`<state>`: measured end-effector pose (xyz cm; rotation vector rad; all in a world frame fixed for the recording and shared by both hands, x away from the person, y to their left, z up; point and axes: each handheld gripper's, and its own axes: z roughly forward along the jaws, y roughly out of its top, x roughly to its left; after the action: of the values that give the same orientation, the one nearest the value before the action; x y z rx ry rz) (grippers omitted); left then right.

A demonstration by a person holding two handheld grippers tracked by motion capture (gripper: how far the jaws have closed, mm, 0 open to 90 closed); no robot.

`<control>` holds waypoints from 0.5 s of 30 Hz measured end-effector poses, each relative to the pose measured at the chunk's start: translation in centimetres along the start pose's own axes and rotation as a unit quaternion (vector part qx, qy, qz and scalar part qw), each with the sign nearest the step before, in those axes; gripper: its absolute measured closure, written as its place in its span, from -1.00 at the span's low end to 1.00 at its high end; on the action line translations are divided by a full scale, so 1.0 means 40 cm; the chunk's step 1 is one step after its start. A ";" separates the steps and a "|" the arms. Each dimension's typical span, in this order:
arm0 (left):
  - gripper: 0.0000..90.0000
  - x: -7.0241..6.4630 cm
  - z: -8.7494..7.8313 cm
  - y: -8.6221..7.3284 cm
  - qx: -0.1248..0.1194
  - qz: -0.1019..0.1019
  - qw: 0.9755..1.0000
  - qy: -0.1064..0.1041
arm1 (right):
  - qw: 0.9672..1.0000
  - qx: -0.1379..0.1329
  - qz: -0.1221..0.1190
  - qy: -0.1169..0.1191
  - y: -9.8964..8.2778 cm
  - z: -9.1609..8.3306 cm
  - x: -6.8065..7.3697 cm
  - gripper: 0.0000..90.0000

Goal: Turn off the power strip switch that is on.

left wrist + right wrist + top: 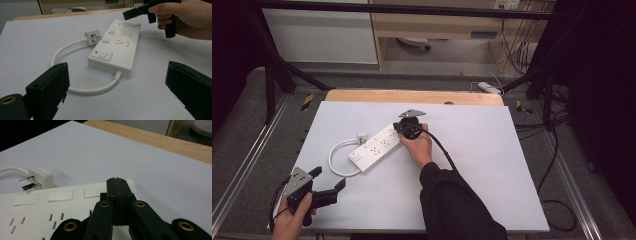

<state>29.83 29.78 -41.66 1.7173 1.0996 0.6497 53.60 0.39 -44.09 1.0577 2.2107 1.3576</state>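
Two grippers work over a white desk (pixel 492 165). A power strip (pixel 377 146) lies left of centre, its cord (pixel 337 155) looping to a plug (pixel 362 137) beside it. The right gripper (pixel 401 128), jaws together with nothing between them, rests over the strip's far end. The left gripper (pixel 329 182) waits at the near left corner, jaws apart.

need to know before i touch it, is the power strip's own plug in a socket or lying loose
Lying loose: the plug rests on the table beside the power strip, its prongs bare.
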 end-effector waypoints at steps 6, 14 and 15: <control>-0.88 0.002 0.000 0.000 0.000 0.000 1.000 -0.001 | 1.000 -0.001 -0.005 0.002 0.014 0.024 0.017 1.00; -0.88 0.003 0.000 0.000 -0.001 -0.002 1.000 -0.001 | 1.000 0.007 -0.005 0.001 0.016 0.049 0.023 1.00; -0.88 0.003 0.000 0.000 -0.001 -0.002 1.000 -0.002 | 1.000 0.008 -0.005 0.001 0.015 0.051 0.023 1.00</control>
<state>29.89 29.89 -41.67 1.7138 1.1004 0.6446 54.50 2.50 -44.46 1.0507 2.2293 1.3402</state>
